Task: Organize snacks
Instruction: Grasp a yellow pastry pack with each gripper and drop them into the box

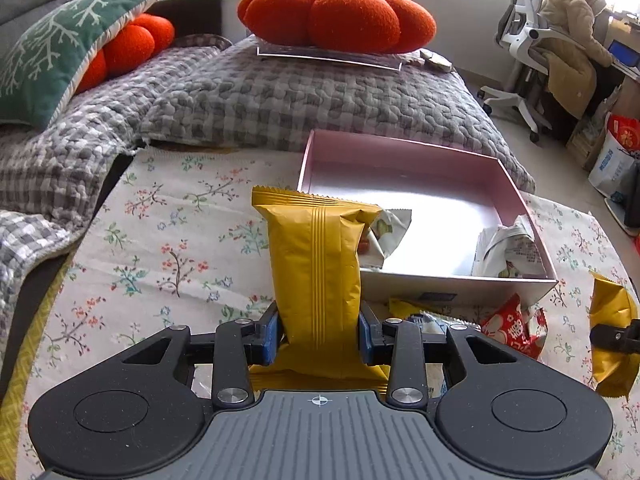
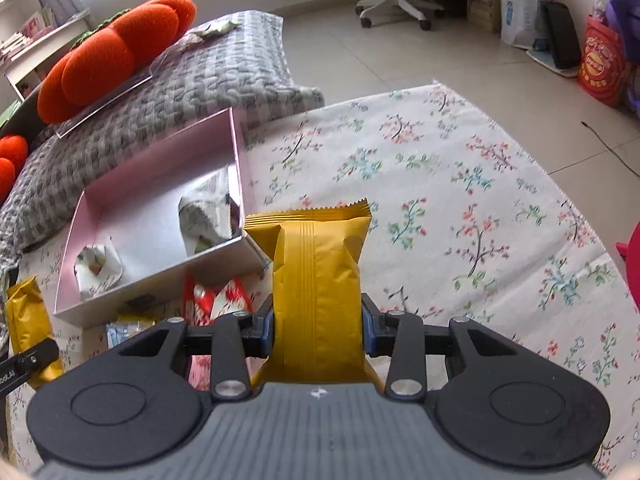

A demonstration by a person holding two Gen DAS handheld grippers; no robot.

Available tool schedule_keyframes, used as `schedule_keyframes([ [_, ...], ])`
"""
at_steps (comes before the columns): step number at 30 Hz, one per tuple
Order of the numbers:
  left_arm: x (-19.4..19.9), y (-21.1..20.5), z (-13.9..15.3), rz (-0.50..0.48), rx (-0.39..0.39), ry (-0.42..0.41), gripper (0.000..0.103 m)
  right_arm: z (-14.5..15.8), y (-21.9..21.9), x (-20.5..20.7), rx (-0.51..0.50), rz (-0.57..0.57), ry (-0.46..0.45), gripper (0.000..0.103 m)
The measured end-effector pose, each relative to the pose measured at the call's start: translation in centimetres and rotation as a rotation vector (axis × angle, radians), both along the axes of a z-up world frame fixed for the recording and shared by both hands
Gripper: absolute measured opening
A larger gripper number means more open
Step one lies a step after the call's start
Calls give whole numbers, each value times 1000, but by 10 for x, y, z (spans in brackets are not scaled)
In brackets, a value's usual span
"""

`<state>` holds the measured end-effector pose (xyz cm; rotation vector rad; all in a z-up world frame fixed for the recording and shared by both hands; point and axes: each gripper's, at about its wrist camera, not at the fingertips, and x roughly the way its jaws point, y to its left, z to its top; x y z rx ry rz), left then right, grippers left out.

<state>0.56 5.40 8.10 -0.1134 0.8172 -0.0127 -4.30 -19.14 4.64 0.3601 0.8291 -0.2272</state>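
Each pair of tongs, left tongs (image 1: 320, 336) and right tongs (image 2: 318, 334), is clamped across a puffy yellow snack packet (image 1: 316, 264) (image 2: 318, 276) held above the floral tabletop (image 2: 460, 184) near the pink box (image 1: 516, 196), light, crinkly and probably crushable, best pinched mid-body.

We see a pale tiled floor (image 2: 460, 36) under bright daylight. A sofa draped in a grey checked quilted cover (image 1: 280, 100) carries a round orange pumpkin-shaped cushion (image 1: 340, 16) and a green cushion with a white branch pattern (image 1: 60, 48). A white swivel office chair (image 1: 528, 40), hung with a tan padded coat (image 1: 572, 32), stands beyond.
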Motion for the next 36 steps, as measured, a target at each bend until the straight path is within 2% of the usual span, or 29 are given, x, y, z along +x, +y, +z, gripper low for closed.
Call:
schedule_keyframes([
  [16, 28, -10, 6, -28, 55, -38, 35, 5, 17, 34, -67, 97, -60, 36],
  [22, 41, -20, 14, -54, 57, -74, 35, 4, 14, 52, -22, 79, -80, 36],
  [29, 60, -38, 13, -119, 7, -79, 35, 5, 40, 64, -15, 175, -112, 36],
  [34, 74, -36, 5, -142, -38, -76, 35, 5, 65, 78, -26, 274, -141, 36],
  [36, 78, -33, 1, -143, -53, -84, 35, 4, 71, 85, 0, 297, -150, 36],
])
